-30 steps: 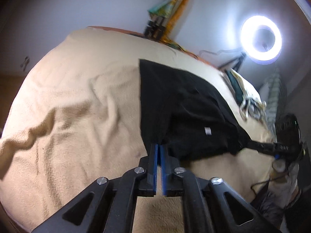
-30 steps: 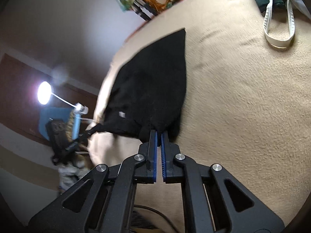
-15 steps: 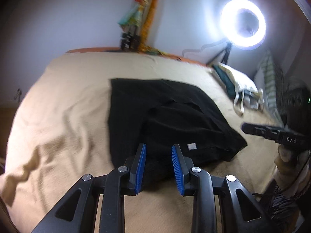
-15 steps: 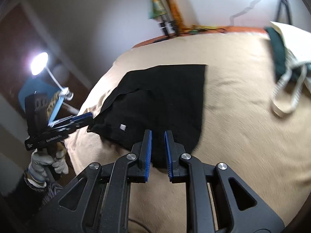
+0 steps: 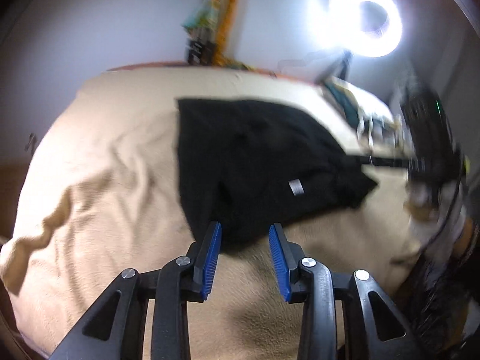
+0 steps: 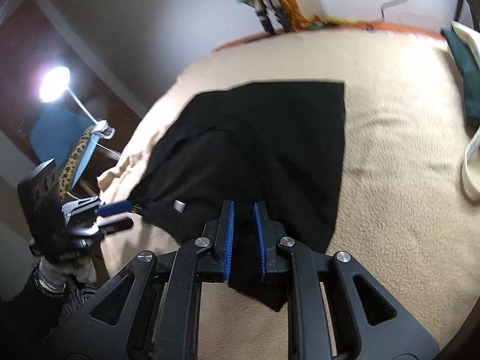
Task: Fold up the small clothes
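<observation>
Left gripper [image 5: 244,234] open over a black garment [image 5: 249,162] on a bed.

Its blue-padded fingers [image 5: 211,258] stood apart at the garment's near edge, not clamping it. The cloth lay folded on a beige blanket [image 5: 99,198], a small white tag [image 5: 296,186] showing. The right gripper [image 5: 420,162], blurred, sat at the garment's far corner beneath a lit ring light [image 5: 364,19].

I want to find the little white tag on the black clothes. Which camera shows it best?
The left wrist view: the white tag sits large and unblocked on the black garment. In the right wrist view the tag is smaller, near the garment's left edge, beside the right gripper.
</observation>
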Demonstrator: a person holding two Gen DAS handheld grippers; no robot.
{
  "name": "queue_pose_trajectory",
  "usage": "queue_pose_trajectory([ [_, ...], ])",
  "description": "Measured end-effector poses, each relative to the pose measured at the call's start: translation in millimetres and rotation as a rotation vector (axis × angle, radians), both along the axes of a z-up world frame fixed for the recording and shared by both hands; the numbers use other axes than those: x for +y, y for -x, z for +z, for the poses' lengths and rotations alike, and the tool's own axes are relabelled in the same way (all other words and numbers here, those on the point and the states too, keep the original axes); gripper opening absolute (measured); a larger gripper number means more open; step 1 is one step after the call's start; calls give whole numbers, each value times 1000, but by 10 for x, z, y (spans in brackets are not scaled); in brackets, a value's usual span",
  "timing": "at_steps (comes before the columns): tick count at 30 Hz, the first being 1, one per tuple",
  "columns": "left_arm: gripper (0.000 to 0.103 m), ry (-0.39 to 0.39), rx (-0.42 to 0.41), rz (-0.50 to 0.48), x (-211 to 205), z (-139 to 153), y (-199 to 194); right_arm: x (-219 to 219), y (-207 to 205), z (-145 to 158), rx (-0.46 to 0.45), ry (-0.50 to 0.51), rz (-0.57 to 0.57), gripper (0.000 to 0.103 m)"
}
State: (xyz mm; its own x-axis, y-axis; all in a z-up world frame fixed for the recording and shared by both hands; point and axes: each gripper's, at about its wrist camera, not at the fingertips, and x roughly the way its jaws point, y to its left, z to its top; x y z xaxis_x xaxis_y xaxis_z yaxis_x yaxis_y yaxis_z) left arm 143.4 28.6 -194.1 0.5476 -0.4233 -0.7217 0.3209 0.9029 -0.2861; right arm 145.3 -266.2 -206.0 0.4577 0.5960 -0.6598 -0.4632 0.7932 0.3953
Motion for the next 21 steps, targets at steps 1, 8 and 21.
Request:
queue_pose_trajectory([
  [1,35,14,-5,25,65,22,-30,50,20,1,-13,16,16,15],
  [8,35,47,8,151,378,26,-210,432,295,-183,-9,232,167,15],
  [21,50,214,53,241,458,90,-956,-516,-169,254,-45,-139,-97,44],
])
